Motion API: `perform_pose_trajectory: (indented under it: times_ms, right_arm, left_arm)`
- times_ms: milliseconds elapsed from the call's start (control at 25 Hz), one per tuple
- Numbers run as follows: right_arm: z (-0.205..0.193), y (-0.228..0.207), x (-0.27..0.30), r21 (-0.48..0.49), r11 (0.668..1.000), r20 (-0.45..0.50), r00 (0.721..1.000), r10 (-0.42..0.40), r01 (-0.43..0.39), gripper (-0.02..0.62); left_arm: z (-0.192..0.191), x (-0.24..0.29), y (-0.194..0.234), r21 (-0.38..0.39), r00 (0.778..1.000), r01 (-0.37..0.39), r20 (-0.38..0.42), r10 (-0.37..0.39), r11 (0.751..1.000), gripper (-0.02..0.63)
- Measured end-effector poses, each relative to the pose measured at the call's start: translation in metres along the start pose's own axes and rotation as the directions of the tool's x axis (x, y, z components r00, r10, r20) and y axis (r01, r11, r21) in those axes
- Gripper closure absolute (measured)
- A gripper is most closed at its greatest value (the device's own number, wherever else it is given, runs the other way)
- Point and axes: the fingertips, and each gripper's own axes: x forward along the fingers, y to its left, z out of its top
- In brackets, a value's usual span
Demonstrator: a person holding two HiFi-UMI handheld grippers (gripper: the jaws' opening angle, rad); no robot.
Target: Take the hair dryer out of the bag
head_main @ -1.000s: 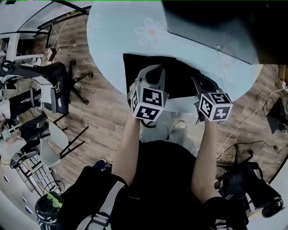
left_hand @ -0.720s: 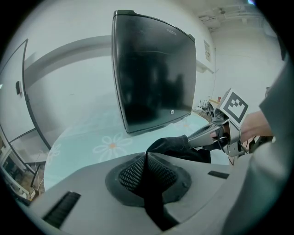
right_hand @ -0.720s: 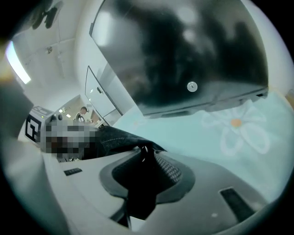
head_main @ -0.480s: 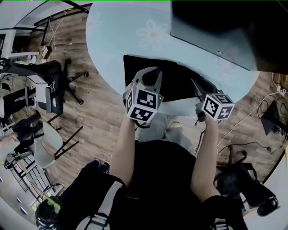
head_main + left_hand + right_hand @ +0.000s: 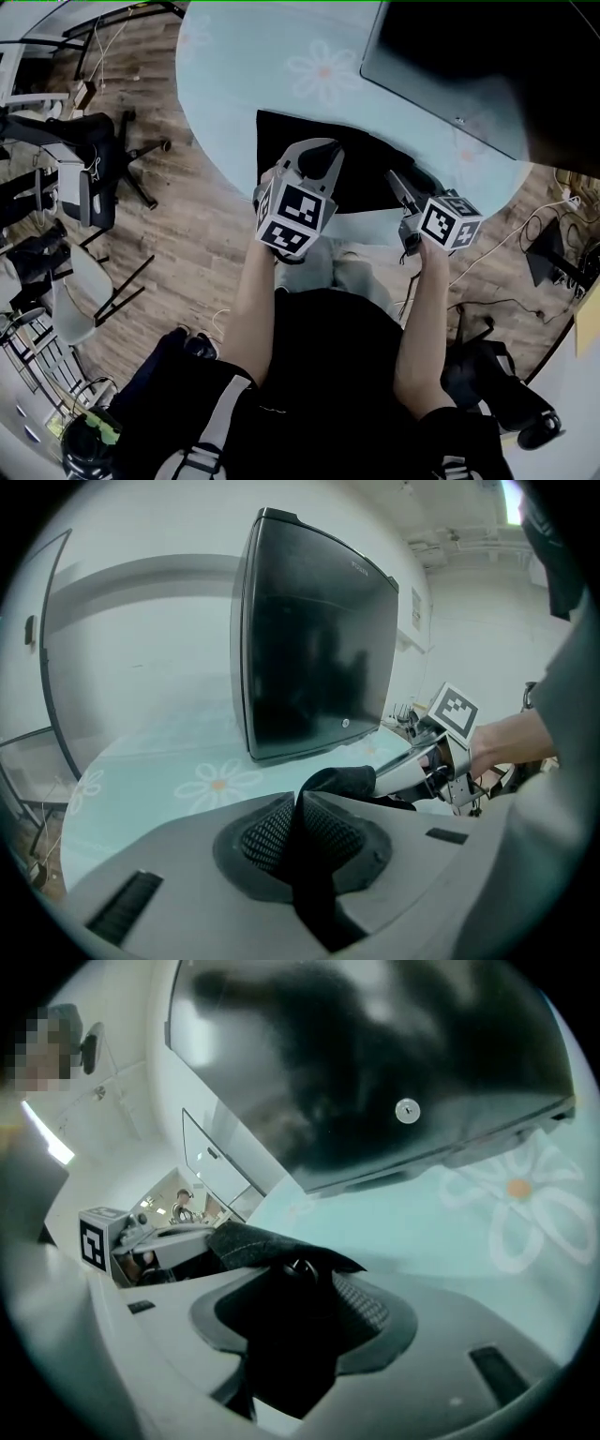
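Observation:
A flat black bag [image 5: 375, 164] lies at the near edge of the round pale-blue table [image 5: 244, 84]. My left gripper [image 5: 323, 155] is at the bag's near left part. In the left gripper view its pads [image 5: 267, 832] pinch a fold of the black fabric [image 5: 342, 780]. My right gripper [image 5: 401, 186] is at the bag's near right corner. Its jaws are opening: they stand wide apart around dark fabric [image 5: 262, 1241], and the pad [image 5: 370, 1307] is off it. Something small and glossy [image 5: 300, 1267] shows in that dark gap. No hair dryer is plainly visible.
A large black monitor [image 5: 469, 66] stands on the far right of the table, just beyond the bag. Left of the table, office chairs [image 5: 84, 159] stand on the wooden floor. Cables [image 5: 525, 234] run over the floor at the right.
The right gripper has rolled a little and its fingers look farther apart. Both hands stay at the bag's near edge, and the left still pinches the fabric.

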Motion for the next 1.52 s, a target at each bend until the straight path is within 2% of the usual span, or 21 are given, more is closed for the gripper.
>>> perform_pose_trajectory:
  times_ms: [40, 120, 200, 280, 320, 480, 560, 640, 720, 920, 1040, 1120, 1280, 1360, 1520]
  right_arm:
    - [0.003, 0.001, 0.002, 0.002, 1.0, 0.001, 1.0, 0.001, -0.001, 0.369]
    - [0.005, 0.003, 0.009, -0.016, 1.0, -0.02, 1.0, -0.001, 0.001, 0.357]
    - [0.004, 0.006, 0.016, -0.032, 0.999, -0.048, 0.999, 0.002, -0.003, 0.359]
    - [0.003, 0.007, 0.019, -0.028, 1.0, -0.069, 0.998, 0.0, -0.002, 0.362]
    - [0.002, 0.006, 0.018, -0.023, 1.0, -0.075, 0.997, -0.002, 0.001, 0.362]
    - [0.003, 0.004, 0.014, -0.018, 1.0, -0.088, 0.996, -0.019, 0.017, 0.385]
    - [0.005, 0.003, 0.013, -0.01, 1.0, -0.089, 0.996, -0.027, 0.026, 0.427]
    - [0.006, 0.003, 0.011, -0.006, 1.0, -0.095, 0.995, -0.028, 0.027, 0.433]
    - [0.007, 0.004, 0.011, -0.017, 0.999, -0.109, 0.994, -0.032, 0.03, 0.434]
    - [0.011, 0.006, 0.011, -0.035, 0.999, -0.129, 0.991, -0.041, 0.037, 0.436]
    - [0.011, 0.006, 0.009, -0.038, 0.998, -0.138, 0.989, -0.048, 0.043, 0.436]
    - [0.012, 0.005, 0.009, -0.042, 0.998, -0.142, 0.988, -0.054, 0.049, 0.436]
    - [0.012, 0.007, 0.007, -0.056, 0.997, -0.151, 0.986, -0.067, 0.059, 0.436]
    - [0.013, 0.007, 0.007, -0.061, 0.996, -0.155, 0.985, -0.072, 0.063, 0.436]
    - [0.014, 0.006, 0.007, -0.068, 0.995, -0.152, 0.985, -0.086, 0.077, 0.436]
  left_arm:
    - [0.0, 0.0, 0.0, 0.001, 1.0, 0.004, 0.0, -0.004, 1.0, 0.561]
    - [0.0, -0.001, -0.001, -0.005, 1.0, 0.019, 0.003, -0.019, 1.0, 0.559]
    - [-0.001, -0.002, -0.005, -0.005, 0.999, 0.047, 0.0, -0.047, 0.999, 0.519]
    - [-0.003, -0.002, -0.009, 0.0, 0.997, 0.071, -0.006, -0.071, 0.997, 0.444]
    - [-0.004, -0.004, -0.01, -0.004, 0.997, 0.073, -0.003, -0.073, 0.997, 0.437]
    - [-0.01, -0.018, -0.002, -0.048, 0.999, 0.038, 0.023, -0.037, 0.998, 0.402]
    - [-0.018, -0.027, 0.002, -0.057, 1.0, 0.013, 0.018, -0.012, 0.998, 0.388]
    - [-0.029, -0.036, 0.006, -0.077, 1.0, -0.007, 0.011, 0.008, 0.997, 0.385]
    - [-0.041, -0.045, 0.009, -0.108, 1.0, -0.019, 0.003, 0.019, 0.994, 0.331]
    - [-0.079, -0.066, 0.021, -0.169, 0.994, -0.066, -0.096, 0.05, 0.983, 0.276]
    - [-0.106, -0.069, 0.014, -0.198, 0.985, -0.041, -0.172, 0.006, 0.979, 0.255]
    - [-0.12, -0.067, 0.006, -0.2, 0.976, -0.016, -0.215, -0.027, 0.98, 0.255]
    - [-0.142, -0.064, 0.004, -0.168, 0.956, -0.077, -0.291, 0.025, 0.983, 0.265]
    - [-0.148, -0.063, 0.005, -0.17, 0.954, -0.095, -0.298, 0.04, 0.981, 0.267]
    - [-0.155, -0.064, 0.01, -0.166, 0.958, -0.112, -0.28, 0.062, 0.98, 0.34]
